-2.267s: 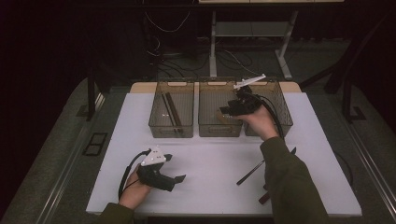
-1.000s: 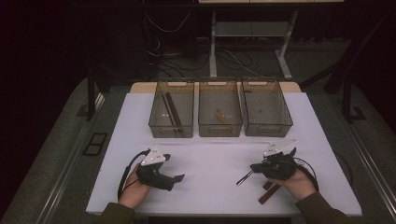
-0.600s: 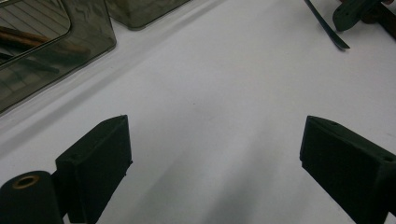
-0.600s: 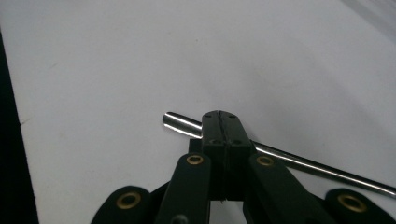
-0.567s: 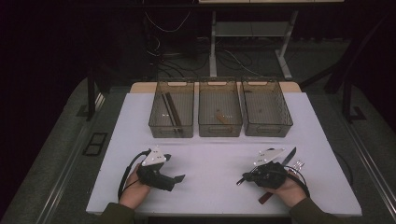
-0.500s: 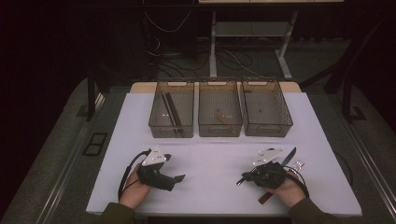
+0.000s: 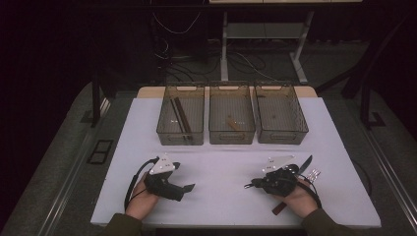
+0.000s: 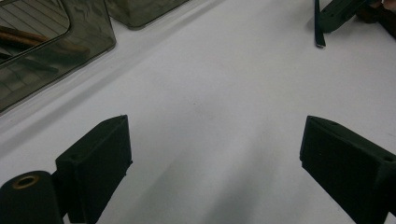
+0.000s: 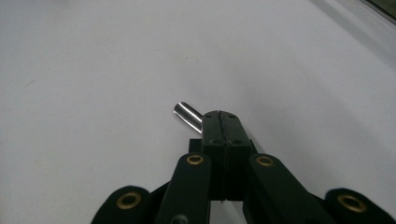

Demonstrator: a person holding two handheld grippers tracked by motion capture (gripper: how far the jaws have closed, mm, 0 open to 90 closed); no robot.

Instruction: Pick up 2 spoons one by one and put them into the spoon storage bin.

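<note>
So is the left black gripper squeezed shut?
No, the left black gripper has its two jaws standing wide apart over the bare white table.

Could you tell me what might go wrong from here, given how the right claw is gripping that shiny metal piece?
1. The right claw pinches the metal piece near one end, with the rest sticking out sideways, so it might pivot or slip during a lift.
2. A knife and another utensil lie beside the right hand; its cable could perhaps sweep them along.
3. The bins have tall walls, and a long piece could catch on a rim.
</note>
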